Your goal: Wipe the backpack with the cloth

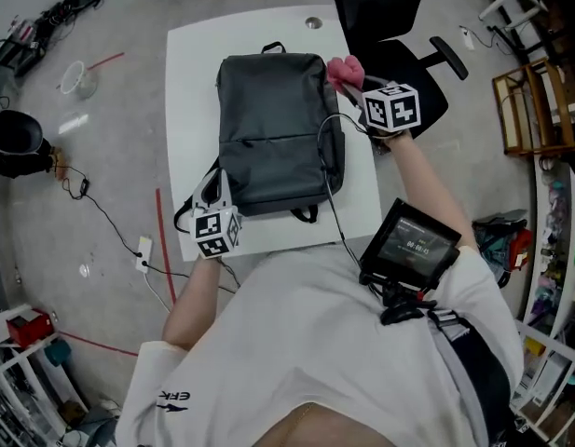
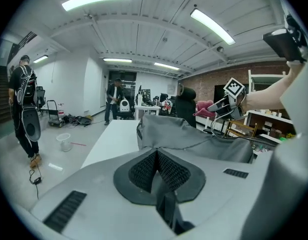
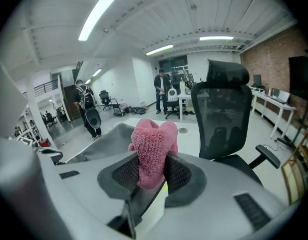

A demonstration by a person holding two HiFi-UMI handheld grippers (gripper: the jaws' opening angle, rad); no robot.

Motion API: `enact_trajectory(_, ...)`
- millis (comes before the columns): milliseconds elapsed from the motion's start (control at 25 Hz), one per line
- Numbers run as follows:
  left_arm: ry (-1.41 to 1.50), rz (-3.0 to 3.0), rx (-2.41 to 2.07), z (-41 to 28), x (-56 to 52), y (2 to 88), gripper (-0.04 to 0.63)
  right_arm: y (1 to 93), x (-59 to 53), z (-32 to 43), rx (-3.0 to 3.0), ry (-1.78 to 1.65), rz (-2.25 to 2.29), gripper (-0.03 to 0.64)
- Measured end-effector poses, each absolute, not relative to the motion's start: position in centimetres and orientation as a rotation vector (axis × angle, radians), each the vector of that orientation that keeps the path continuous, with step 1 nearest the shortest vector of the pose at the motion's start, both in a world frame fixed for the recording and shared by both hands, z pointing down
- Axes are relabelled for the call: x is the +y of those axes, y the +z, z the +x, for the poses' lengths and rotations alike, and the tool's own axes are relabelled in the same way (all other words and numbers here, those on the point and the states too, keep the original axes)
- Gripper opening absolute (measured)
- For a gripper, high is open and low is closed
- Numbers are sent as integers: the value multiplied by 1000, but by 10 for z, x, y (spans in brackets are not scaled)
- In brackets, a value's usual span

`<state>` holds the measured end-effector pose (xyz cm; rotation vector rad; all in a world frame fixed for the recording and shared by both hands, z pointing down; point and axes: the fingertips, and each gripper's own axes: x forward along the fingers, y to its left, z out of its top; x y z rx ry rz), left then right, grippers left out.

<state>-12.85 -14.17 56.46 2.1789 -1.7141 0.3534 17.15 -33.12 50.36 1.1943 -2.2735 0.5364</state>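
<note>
A dark grey backpack (image 1: 273, 133) lies flat on the white table (image 1: 192, 73). My right gripper (image 1: 350, 86) hovers at its upper right corner, shut on a pink cloth (image 1: 346, 67). In the right gripper view the cloth (image 3: 153, 146) bulges up between the pads, and the backpack (image 3: 111, 141) lies to the left. My left gripper (image 1: 215, 184) sits at the pack's lower left corner beside a black strap (image 1: 186, 210). In the left gripper view its pads (image 2: 144, 171) are pressed together with nothing seen between them, and the backpack (image 2: 188, 136) rises just ahead.
A black office chair (image 1: 390, 26) stands behind the table's right side. A thin cable (image 1: 326, 170) runs across the backpack's right edge. On the floor at left are a bucket (image 1: 79, 79) and cords. A wooden rack (image 1: 534, 110) stands at right. People stand far off.
</note>
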Motion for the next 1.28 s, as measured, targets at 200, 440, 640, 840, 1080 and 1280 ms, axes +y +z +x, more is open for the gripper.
enact_trajectory(200, 284, 2265, -1686, -118, -116, 540, 3, 487, -260, 169, -2321, 494, 1303, 117)
enact_trajectory(440, 189, 2341, -1683, -105, -83, 510, 3, 477, -172, 151, -2374, 455, 1408, 117)
enact_trajectory(640, 159, 2421, -1651, -94, -52, 489, 3, 454, -97, 127, -2419, 323, 1412, 117)
enact_trajectory(840, 133, 2469, -1637, -84, -18, 474, 3, 436, -29, 126, -2435, 258, 1449, 117)
enact_trajectory(1080, 119, 2508, -1582, -69, 22, 468, 3, 446, 41, 133, -2382, 226, 1492, 117)
enact_trajectory(1280, 109, 2516, -1582, -60, 43, 462, 3, 447, 71, 132, -2384, 153, 1478, 117)
